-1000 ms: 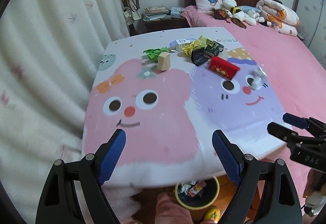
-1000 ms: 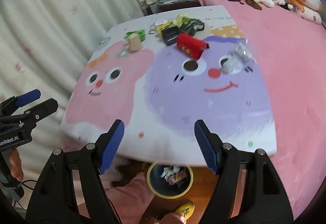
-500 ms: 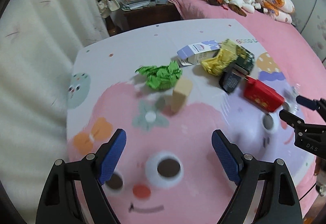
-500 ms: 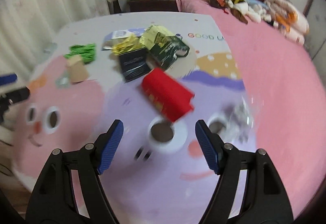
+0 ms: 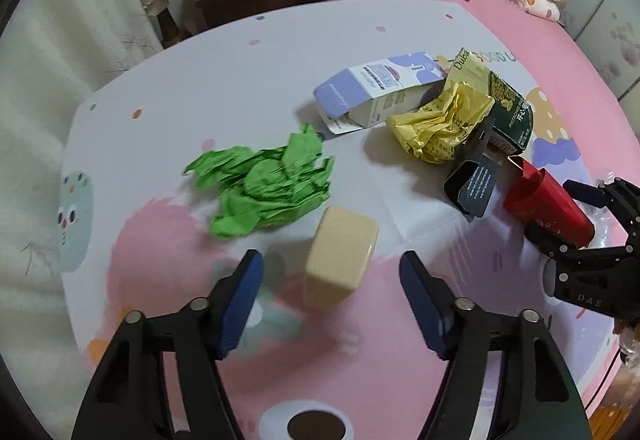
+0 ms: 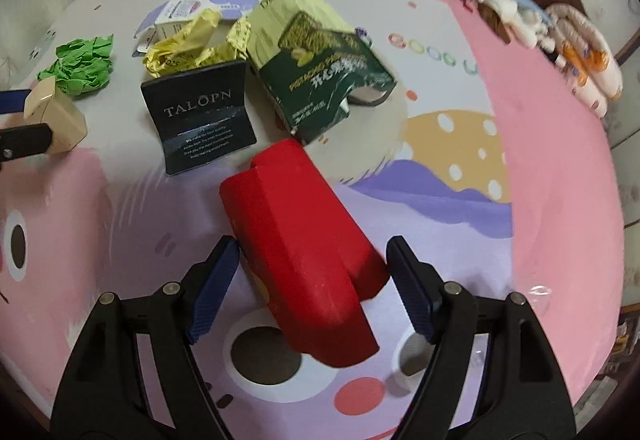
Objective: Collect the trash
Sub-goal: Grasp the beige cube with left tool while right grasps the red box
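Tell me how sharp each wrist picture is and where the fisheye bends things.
Left wrist view: beige box and cloth print beneath it are motion-smeared, the green crumpled paper is clearer, the table edge bows. Right wrist view: red box fairly sharp, black TALOPN card readable, bedding at the rim is blurred and curved.

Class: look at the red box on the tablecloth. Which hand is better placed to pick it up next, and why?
Right. The right gripper already straddles the red box, fingers open on either side. The left gripper is lined up on the tan block instead.
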The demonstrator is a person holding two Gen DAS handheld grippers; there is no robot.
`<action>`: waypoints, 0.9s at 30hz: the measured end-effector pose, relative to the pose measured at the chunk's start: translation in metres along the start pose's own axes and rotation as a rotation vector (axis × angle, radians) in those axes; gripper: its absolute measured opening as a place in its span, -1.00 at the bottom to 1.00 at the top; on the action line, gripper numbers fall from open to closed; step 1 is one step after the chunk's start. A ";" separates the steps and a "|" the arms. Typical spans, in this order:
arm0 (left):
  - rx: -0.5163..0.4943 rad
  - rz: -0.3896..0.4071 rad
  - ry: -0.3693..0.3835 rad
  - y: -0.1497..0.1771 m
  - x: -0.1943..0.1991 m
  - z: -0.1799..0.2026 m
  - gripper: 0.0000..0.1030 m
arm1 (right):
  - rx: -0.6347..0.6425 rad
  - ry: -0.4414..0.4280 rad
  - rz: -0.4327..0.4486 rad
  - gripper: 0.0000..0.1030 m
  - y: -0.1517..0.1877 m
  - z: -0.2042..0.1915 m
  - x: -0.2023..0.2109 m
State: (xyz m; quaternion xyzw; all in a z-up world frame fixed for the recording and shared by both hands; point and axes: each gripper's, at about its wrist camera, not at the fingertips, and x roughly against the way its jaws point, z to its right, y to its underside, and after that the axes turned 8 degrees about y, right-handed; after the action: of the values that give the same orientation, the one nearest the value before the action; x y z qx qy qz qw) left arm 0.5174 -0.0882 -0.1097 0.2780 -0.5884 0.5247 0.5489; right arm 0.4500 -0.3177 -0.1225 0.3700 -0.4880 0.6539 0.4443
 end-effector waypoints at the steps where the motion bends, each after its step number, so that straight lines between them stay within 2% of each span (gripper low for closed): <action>1: -0.002 -0.003 0.002 -0.001 -0.002 0.001 0.21 | -0.002 -0.002 -0.004 0.36 -0.001 0.000 -0.002; 6: 0.005 -0.036 0.016 -0.008 -0.020 -0.001 -0.47 | -0.051 -0.041 0.001 -0.08 0.002 0.005 0.000; 8: 0.010 -0.029 0.019 -0.007 -0.022 -0.001 -0.49 | -0.080 -0.063 -0.001 -0.26 0.004 0.008 0.003; 10: 0.017 -0.031 0.038 -0.006 -0.023 0.001 -0.50 | -0.131 -0.108 -0.002 -0.65 0.006 0.014 0.006; 11: 0.018 -0.031 0.048 -0.005 -0.023 0.002 -0.50 | -0.156 -0.131 -0.010 -0.74 0.008 0.015 0.008; 19: -0.015 -0.010 0.065 0.016 -0.001 0.014 -0.50 | -0.281 -0.259 0.002 -0.74 0.032 0.017 0.031; 27: -0.035 0.003 0.101 0.062 0.048 0.031 -0.50 | -0.355 -0.376 0.064 -0.74 0.073 -0.003 0.098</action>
State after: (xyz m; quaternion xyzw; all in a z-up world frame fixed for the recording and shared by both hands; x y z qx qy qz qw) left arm 0.4382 -0.0869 -0.0791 0.2404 -0.5695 0.5285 0.5819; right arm 0.3485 -0.3020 -0.0555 0.3857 -0.6806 0.4914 0.3828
